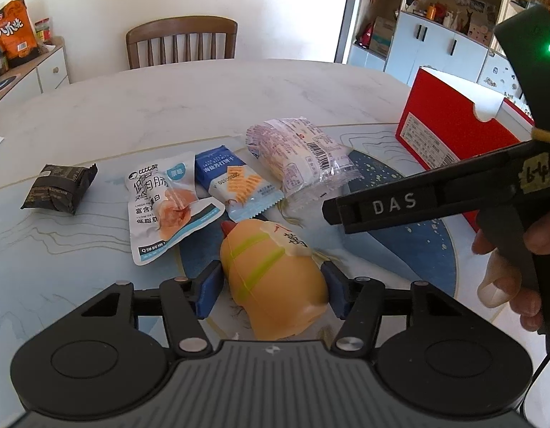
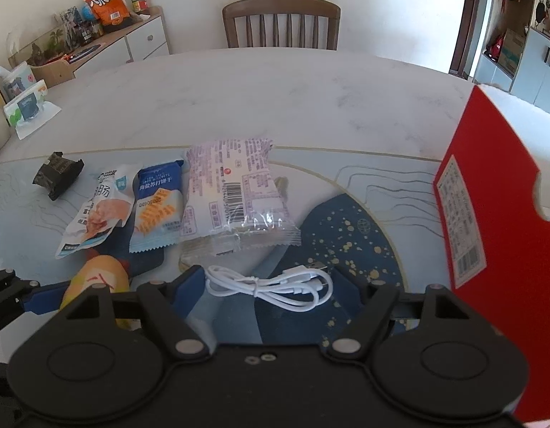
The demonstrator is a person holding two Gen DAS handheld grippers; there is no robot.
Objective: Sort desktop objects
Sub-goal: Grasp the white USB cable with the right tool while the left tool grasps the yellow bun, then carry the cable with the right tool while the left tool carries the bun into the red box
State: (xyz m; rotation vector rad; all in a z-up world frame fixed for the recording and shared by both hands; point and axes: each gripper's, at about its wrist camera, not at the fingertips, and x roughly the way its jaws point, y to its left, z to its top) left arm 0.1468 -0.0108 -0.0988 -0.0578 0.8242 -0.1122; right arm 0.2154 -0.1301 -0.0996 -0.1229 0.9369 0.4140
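My left gripper [image 1: 271, 290] has its blue pads against both sides of a peach-coloured toy with green stripes [image 1: 271, 278], which lies on the mat. My right gripper [image 2: 267, 285] is open, its fingers on either side of a coiled white USB cable [image 2: 271, 285] on the mat. Beyond lie a clear purple-printed bread packet [image 2: 235, 189], a blue cracker packet [image 2: 157, 207], a white sausage packet [image 2: 96, 217] and a dark wrapped snack [image 2: 59, 174]. A red box [image 2: 496, 242] stands at the right.
The round marble table [image 2: 275, 100] carries a pale mat with a dark blue disc [image 2: 346, 235]. A wooden chair [image 2: 280, 23] stands at the far side. A sideboard with snacks [image 2: 107, 3] is at the far left. The red box also shows in the left wrist view [image 1: 453, 128].
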